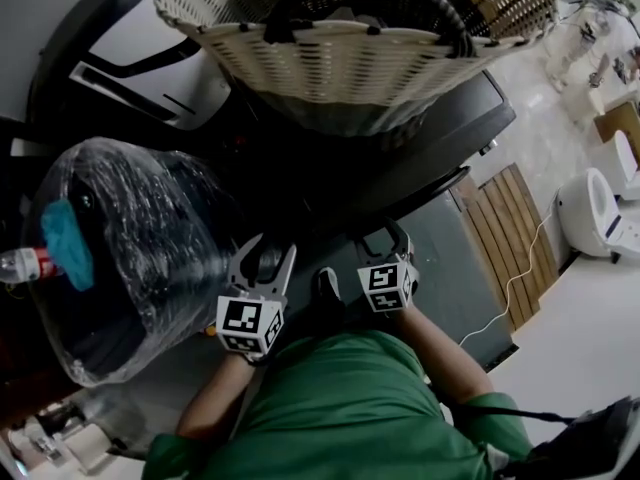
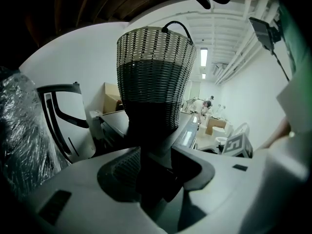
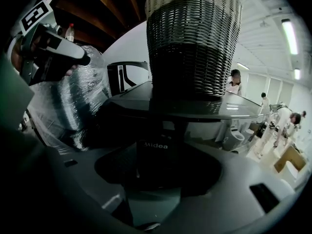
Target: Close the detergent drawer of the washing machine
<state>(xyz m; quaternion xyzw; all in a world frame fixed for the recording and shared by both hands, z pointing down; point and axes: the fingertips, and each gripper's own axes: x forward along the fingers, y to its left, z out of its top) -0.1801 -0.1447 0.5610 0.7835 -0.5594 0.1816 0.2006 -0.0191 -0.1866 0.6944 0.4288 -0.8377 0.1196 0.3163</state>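
Left hand-held gripper (image 1: 264, 258) and right hand-held gripper (image 1: 387, 240): jaws apart, nothing clamped. Detergent drawer (image 3: 155, 147) looks like stiff, light plastic; I'd push its front face squarely.

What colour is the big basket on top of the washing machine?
The basket is woven, pale on top, dark grey below; left gripper view shows it best.

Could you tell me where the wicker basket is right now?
The basket stands on the washing machine, at the top centre of the head view, up and right of the plastic-wrapped bin.
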